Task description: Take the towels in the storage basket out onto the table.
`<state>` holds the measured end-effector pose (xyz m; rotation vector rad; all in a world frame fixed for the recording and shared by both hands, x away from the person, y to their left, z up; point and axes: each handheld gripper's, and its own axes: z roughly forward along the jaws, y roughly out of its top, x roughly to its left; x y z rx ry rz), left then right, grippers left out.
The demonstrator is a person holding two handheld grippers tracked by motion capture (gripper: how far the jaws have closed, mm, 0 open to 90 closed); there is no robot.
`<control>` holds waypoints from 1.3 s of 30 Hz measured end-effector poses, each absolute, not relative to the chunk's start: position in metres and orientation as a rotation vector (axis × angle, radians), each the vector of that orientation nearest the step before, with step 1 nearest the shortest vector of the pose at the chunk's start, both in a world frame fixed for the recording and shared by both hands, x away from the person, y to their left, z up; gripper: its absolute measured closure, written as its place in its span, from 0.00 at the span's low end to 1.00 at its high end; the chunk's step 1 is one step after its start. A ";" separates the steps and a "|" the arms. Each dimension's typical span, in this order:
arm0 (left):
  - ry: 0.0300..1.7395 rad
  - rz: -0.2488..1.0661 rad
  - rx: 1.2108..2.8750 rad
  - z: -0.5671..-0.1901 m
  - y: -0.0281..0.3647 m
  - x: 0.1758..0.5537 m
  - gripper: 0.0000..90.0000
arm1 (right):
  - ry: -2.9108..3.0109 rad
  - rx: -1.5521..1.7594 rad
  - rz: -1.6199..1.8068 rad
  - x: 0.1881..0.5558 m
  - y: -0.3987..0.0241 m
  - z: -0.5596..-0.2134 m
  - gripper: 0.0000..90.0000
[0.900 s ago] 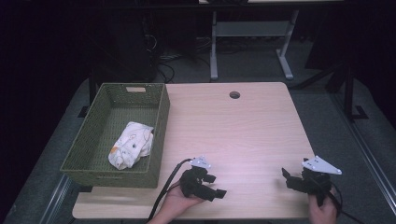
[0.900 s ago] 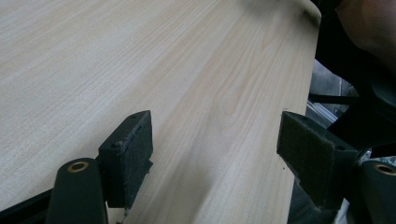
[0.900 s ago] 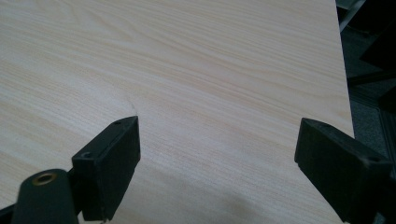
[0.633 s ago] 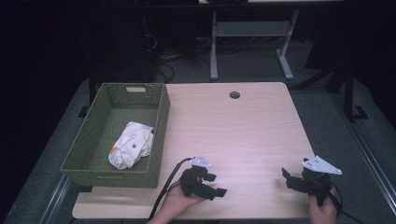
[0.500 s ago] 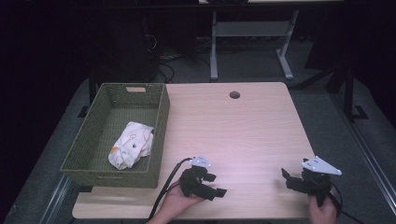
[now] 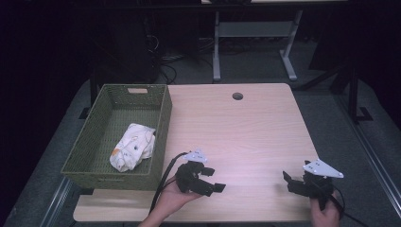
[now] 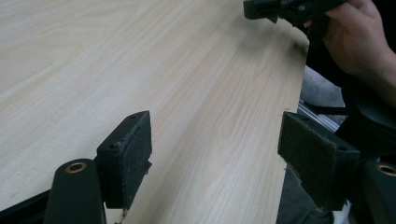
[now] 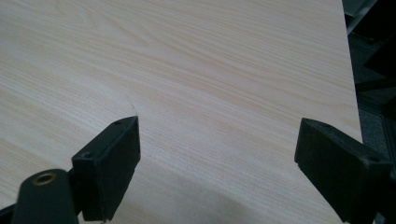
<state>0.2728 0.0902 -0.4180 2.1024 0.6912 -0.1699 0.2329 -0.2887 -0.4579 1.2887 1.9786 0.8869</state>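
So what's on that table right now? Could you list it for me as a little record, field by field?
table: pale wood top, round hole near far edge
basket: green woven basket at the table's left side
in basket: crumpled white cloth with small prints
left gripper: near front edge, jaws open, nothing between them
right gripper: near front right corner, jaws open, nothing between them

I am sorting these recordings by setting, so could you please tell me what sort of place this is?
Probably a lab or workshop set up for recording handling work, not a home: a bare light wooden table with a cable hole, a metal-framed bench behind it, loose cables on the grey floor, and dark surroundings.
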 end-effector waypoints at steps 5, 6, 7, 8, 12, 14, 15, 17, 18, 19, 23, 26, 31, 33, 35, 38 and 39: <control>0.684 -0.160 2.097 -0.406 0.095 0.276 0.28 | 1.978 1.293 0.885 0.233 -0.288 -0.458 0.15; 0.685 -0.160 2.097 -0.404 0.095 0.277 0.28 | 1.977 1.288 0.885 0.233 -0.289 -0.458 0.15; 0.685 -0.158 2.102 -0.402 0.096 0.277 0.28 | 1.977 1.288 0.885 0.233 -0.289 -0.458 0.15; 0.684 -0.158 2.100 -0.400 0.096 0.278 0.28 | 1.979 1.293 0.886 0.233 -0.289 -0.458 0.15; 0.682 -0.156 2.103 -0.388 0.098 0.283 0.28 | 1.978 1.310 0.878 0.234 -0.291 -0.459 0.15; 0.674 -0.152 2.120 -0.381 0.099 0.285 0.28 | 1.974 1.307 0.877 0.234 -0.292 -0.460 0.15; 0.673 -0.153 2.122 -0.379 0.099 0.286 0.28 | 1.973 1.311 0.877 0.234 -0.292 -0.460 0.15; 0.669 -0.159 2.126 -0.373 0.101 0.288 0.27 | 1.971 1.317 0.878 0.233 -0.293 -0.459 0.15; 0.671 -0.163 2.131 -0.370 0.101 0.290 0.27 | 1.970 1.315 0.877 0.233 -0.293 -0.459 0.15; 0.673 -0.160 2.135 -0.369 0.101 0.291 0.27 | 1.969 1.310 0.876 0.234 -0.293 -0.459 0.15; 0.677 -0.149 2.163 -0.358 0.105 0.299 0.27 | 1.972 1.311 0.875 0.233 -0.293 -0.459 0.15; 0.667 -0.150 2.171 -0.350 0.109 0.304 0.27 | 1.973 1.311 0.875 0.233 -0.293 -0.459 0.15; 0.680 -0.145 2.163 -0.335 0.120 0.313 0.27 | 1.974 1.309 0.875 0.233 -0.293 -0.459 0.15; 0.683 -0.141 2.158 -0.330 0.124 0.316 0.27 | 1.974 1.309 0.876 0.233 -0.293 -0.460 0.15; 0.692 -0.138 2.150 -0.326 0.128 0.318 0.26 | 1.975 1.310 0.873 0.233 -0.293 -0.460 0.15; 0.699 -0.143 2.136 -0.320 0.135 0.323 0.26 | 1.974 1.314 0.873 0.234 -0.293 -0.460 0.15; 0.705 -0.139 2.141 -0.319 0.137 0.323 0.26 | 1.974 1.313 0.873 0.234 -0.293 -0.460 0.15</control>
